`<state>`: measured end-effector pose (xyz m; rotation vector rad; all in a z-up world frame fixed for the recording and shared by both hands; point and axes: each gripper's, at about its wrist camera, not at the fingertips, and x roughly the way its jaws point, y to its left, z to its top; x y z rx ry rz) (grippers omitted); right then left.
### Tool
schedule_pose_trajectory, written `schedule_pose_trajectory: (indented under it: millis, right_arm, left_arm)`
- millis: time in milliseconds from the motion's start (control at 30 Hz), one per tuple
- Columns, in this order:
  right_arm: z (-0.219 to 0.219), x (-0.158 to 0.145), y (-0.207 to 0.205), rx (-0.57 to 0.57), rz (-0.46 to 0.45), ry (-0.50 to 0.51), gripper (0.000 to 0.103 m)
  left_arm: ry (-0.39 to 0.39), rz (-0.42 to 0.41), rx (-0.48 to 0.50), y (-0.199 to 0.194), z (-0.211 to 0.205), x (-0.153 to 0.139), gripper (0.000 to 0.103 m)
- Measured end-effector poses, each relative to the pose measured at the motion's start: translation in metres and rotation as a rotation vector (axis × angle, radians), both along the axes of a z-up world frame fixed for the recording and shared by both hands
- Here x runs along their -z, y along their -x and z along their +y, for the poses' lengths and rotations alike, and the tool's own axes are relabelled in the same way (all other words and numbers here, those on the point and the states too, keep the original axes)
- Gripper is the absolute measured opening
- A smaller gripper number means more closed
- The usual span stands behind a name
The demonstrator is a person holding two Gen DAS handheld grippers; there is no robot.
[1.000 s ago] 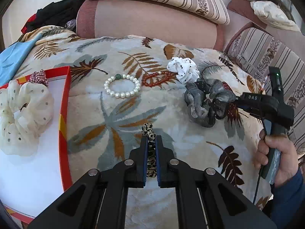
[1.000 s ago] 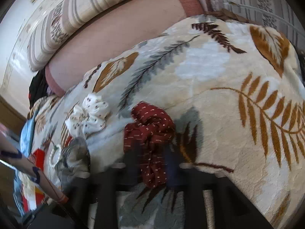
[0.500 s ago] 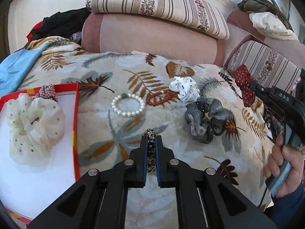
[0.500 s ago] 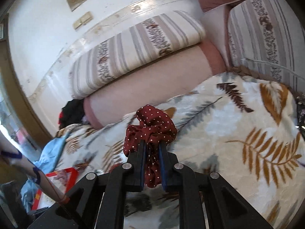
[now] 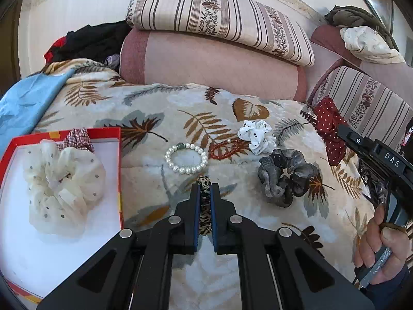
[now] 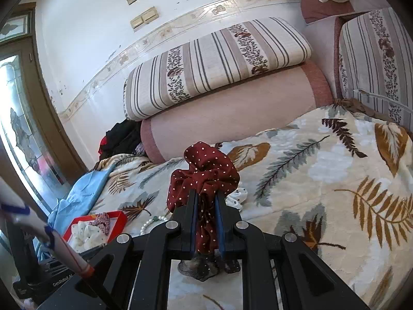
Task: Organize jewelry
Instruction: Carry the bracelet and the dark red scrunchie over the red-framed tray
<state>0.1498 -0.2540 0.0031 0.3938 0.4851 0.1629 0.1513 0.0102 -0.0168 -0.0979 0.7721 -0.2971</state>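
My left gripper [image 5: 205,188] is shut on a black-and-gold patterned band [image 5: 204,206], held above the leaf-print blanket [image 5: 155,175]. My right gripper [image 6: 206,196] is shut on a dark red dotted scrunchie [image 6: 204,173], lifted over the blanket; it also shows at the right of the left wrist view [image 5: 329,126]. A red-edged white box [image 5: 15,245] at the left holds a cream scrunchie [image 5: 62,183] and a red checked scrunchie [image 5: 76,139]. On the blanket lie a pearl bracelet [image 5: 186,157], a red bead bracelet [image 5: 224,148], a white dotted scrunchie [image 5: 256,135] and a grey scrunchie [image 5: 286,178].
A pink bolster [image 5: 211,62] and a striped cushion [image 5: 219,15] back the blanket. Blue cloth [image 5: 23,103] and dark clothes [image 5: 95,38] lie at the far left. A striped sofa arm [image 5: 366,106] stands at the right.
My right gripper has lifted the dark red scrunchie off the blanket and raised it. My left gripper has pulled back and tilted up a little, still holding the patterned band.
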Motion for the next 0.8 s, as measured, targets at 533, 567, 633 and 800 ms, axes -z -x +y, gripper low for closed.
schedule_pose_trajectory:
  millis: [533,567,633,800]
  right_arm:
    - [0.016,0.001,0.001,-0.051,-0.003,0.028,0.014]
    - [0.017,0.001,0.001,-0.055,-0.003,0.028,0.014]
    - [0.021,0.001,0.001,-0.065,-0.005,0.031,0.014]
    - [0.032,-0.001,0.005,-0.092,-0.008,0.034,0.014]
  left_arm:
    - [0.014,-0.023,-0.035,0.002,0.014,-0.012,0.007]
    - [0.014,-0.024,-0.036,0.003,0.015,-0.012,0.007]
    - [0.013,-0.03,-0.038,0.005,0.017,-0.014,0.007]
    - [0.016,-0.036,-0.047,0.009,0.025,-0.02,0.007]
